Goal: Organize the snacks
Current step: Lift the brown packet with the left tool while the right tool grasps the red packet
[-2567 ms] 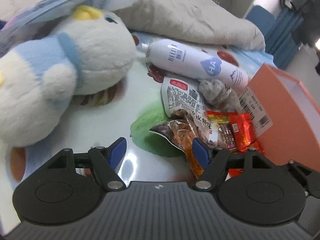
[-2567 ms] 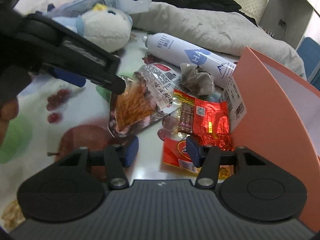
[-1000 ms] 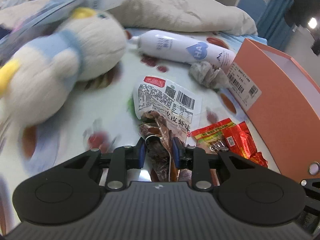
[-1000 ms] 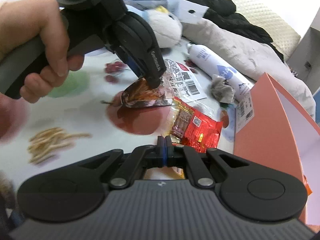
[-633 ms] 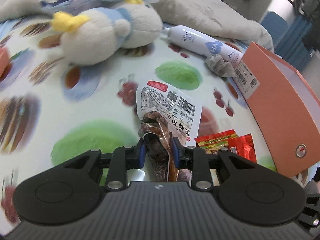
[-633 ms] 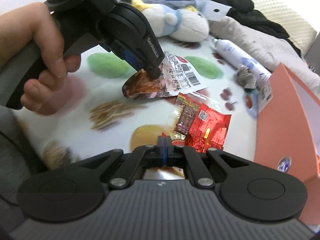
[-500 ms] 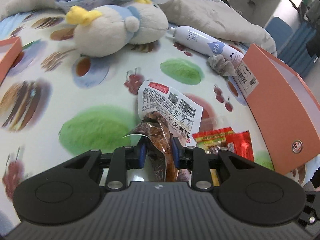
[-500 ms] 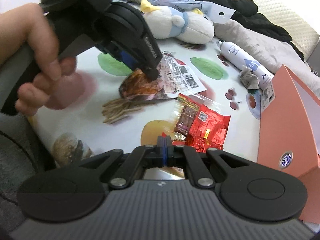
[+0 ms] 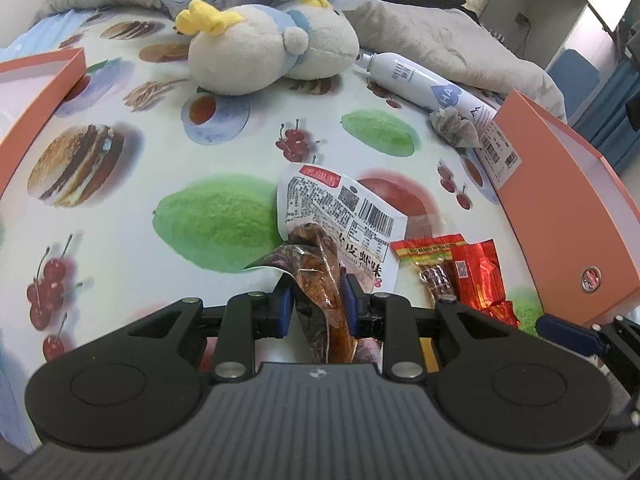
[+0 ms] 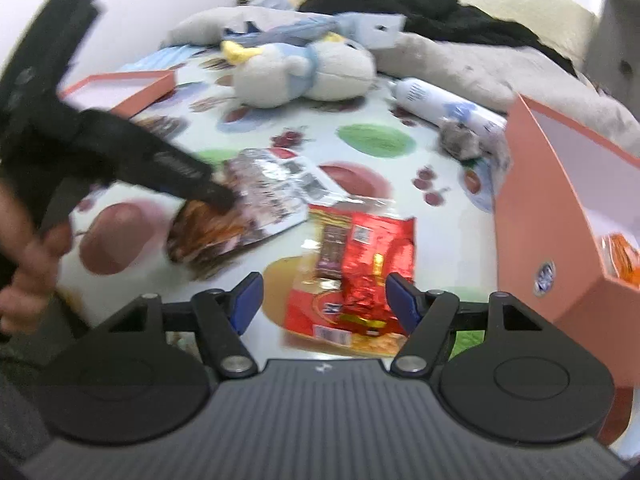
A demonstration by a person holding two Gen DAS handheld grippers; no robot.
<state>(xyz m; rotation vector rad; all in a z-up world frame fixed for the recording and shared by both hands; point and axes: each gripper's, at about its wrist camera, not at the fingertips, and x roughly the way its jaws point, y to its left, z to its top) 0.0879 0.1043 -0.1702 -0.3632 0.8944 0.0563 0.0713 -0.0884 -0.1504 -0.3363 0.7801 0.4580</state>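
Note:
My left gripper (image 9: 318, 304) is shut on a clear snack bag (image 9: 324, 240) of brown strips with a white barcode label, holding its near end above the printed cloth. The right wrist view shows that same snack bag (image 10: 240, 216) pinched by the left gripper (image 10: 216, 200), blurred. My right gripper (image 10: 324, 300) is opening, its jaws wide apart over red snack packets (image 10: 360, 260) that lie flat on the cloth; the pads do not press on them. Those red packets (image 9: 460, 272) lie right of the held bag.
An open orange box (image 9: 568, 200) stands at the right, with something orange inside (image 10: 620, 256). An orange lid (image 9: 36, 96) lies at far left. A plush toy (image 9: 264, 52), a white bottle (image 9: 424, 84), a crumpled wrapper (image 9: 456, 128) and bedding sit farther back.
My right gripper has gone from shut to wide open over the red packets. The left gripper has pulled back with the snack bag, so more of the cloth and the orange lid show.

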